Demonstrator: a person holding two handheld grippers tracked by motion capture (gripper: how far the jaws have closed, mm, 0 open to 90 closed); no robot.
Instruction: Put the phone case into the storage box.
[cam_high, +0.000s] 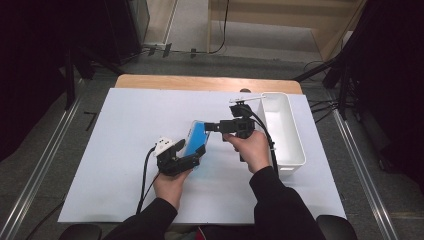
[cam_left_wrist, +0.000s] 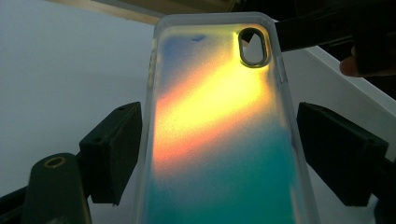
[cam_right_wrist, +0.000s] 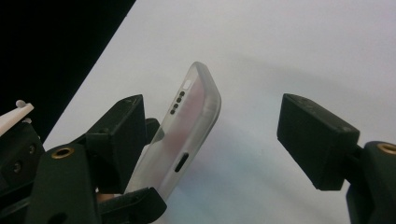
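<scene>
Left claw (cam_high: 192, 155) grips phone case (cam_high: 197, 137).

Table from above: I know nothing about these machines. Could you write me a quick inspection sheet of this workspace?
Surface: white sheet lying flat on a wooden table.
Job's things: phone case, blue fading to yellow, raised and tilted off the sheet.
Clutter: white bin at the sheet's right side; nothing seen inside.
Grippers: left gripper looks closed on the case's long sides; right gripper open, fingers either side of the case's end.
Cables: black cable trails from the left gripper, and one from the right; floor cables beyond the table.
Surroundings: grey floor, metal rail.
</scene>
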